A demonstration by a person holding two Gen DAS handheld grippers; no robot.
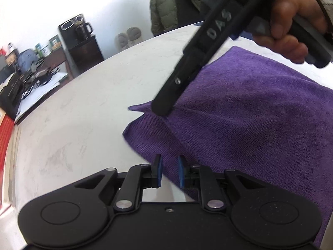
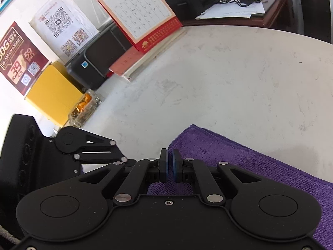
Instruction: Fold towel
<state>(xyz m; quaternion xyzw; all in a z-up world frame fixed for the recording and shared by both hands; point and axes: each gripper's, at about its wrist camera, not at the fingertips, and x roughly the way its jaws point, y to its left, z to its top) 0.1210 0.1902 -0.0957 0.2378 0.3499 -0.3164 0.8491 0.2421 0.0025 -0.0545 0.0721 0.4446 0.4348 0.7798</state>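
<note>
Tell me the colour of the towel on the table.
Purple, plain, no pattern. The towel shows best in the left wrist view.

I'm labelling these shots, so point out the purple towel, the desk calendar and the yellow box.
purple towel (image 1: 260, 125): left wrist view, middle of the top layer.
desk calendar (image 2: 138, 10): right wrist view, on the date grid page.
yellow box (image 2: 55, 93): right wrist view, on its front face.

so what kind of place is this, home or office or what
Probably a small office or shop counter rather than a home. A desk calendar and sheets of QR codes stand by the wall, next to a small black printer, and a side desk is strewn with papers and cables.
</note>
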